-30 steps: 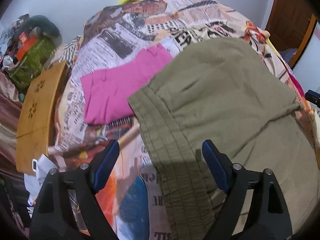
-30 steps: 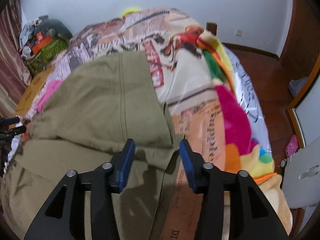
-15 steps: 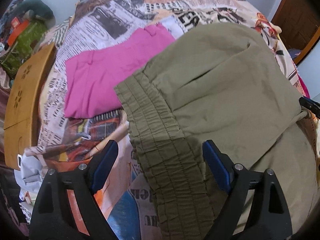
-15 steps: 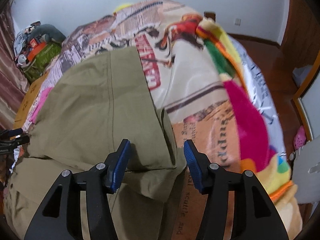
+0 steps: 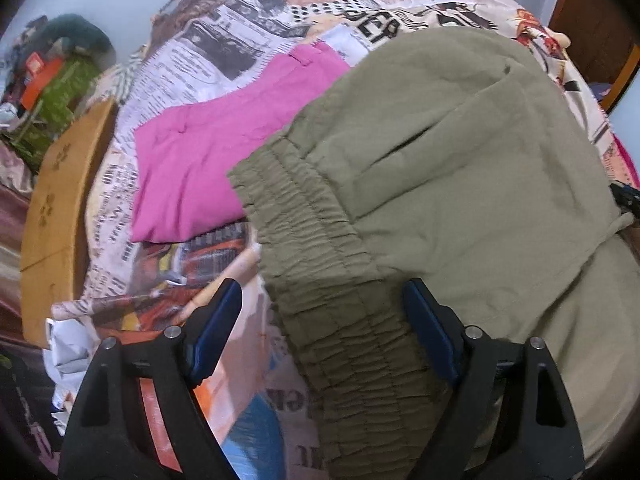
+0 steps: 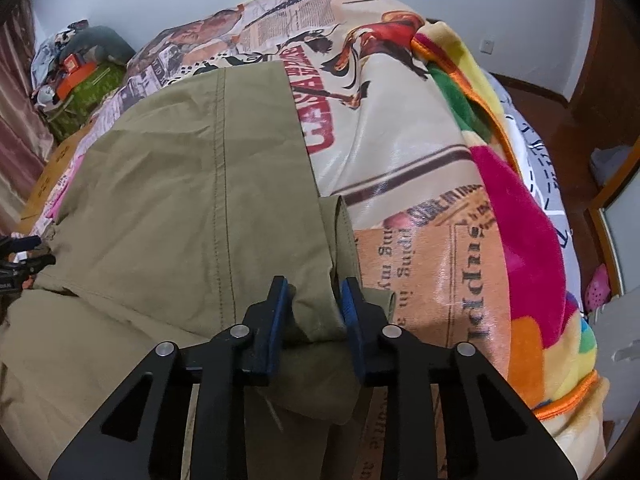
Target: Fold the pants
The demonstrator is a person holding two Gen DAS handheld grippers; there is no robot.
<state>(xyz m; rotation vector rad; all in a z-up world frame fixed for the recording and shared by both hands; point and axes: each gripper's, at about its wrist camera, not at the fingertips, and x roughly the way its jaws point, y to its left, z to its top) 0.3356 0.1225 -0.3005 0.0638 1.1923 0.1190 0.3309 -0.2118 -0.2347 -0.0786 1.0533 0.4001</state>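
Observation:
Olive pants [image 5: 460,160] lie folded over on a newspaper-print bedspread [image 5: 240,20]. Their gathered elastic waistband [image 5: 312,248] runs between the wide-set fingers of my left gripper [image 5: 320,296]; those jaws are closing a little and the pads stand clear of the cloth. In the right wrist view the pants [image 6: 180,200] fill the left half. There my right gripper [image 6: 315,286] is closing its jaws, and the blue pads pinch a bunched fold at the leg's edge.
A pink garment [image 5: 200,160] lies flat beside the waistband. A wooden board [image 5: 56,208] and a pile of clutter [image 5: 60,72] sit at the bed's left. A bright fleece blanket [image 6: 520,220] hangs over the right side, above a wooden floor [image 6: 540,100].
Both grippers sank closer to the pants. The right jaws, open around the leg's edge before, have drawn together onto the fold. The left jaws stay wide.

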